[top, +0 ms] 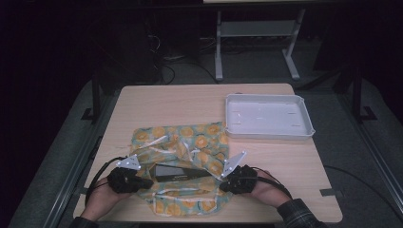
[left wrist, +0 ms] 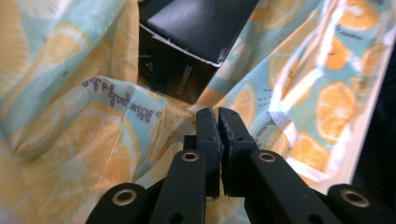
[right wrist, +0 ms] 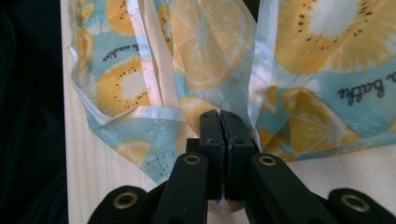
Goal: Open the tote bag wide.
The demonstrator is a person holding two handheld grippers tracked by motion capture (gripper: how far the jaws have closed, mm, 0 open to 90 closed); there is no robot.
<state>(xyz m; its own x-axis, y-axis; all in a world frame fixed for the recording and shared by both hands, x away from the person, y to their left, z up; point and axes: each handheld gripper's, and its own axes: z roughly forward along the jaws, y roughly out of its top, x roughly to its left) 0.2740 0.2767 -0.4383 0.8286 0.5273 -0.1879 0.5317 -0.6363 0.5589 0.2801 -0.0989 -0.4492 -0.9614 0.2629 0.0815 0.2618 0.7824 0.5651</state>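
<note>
One black box in fruit-print bag (open-mouthed)

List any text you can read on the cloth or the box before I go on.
Fruit-print cloth: cursive black words beside the fruit slices, too small and slanted to read for sure in either gripper view.
Black box: a short line of pale print on its side, too small to read.
White tray: no writing that can be seen.
</note>
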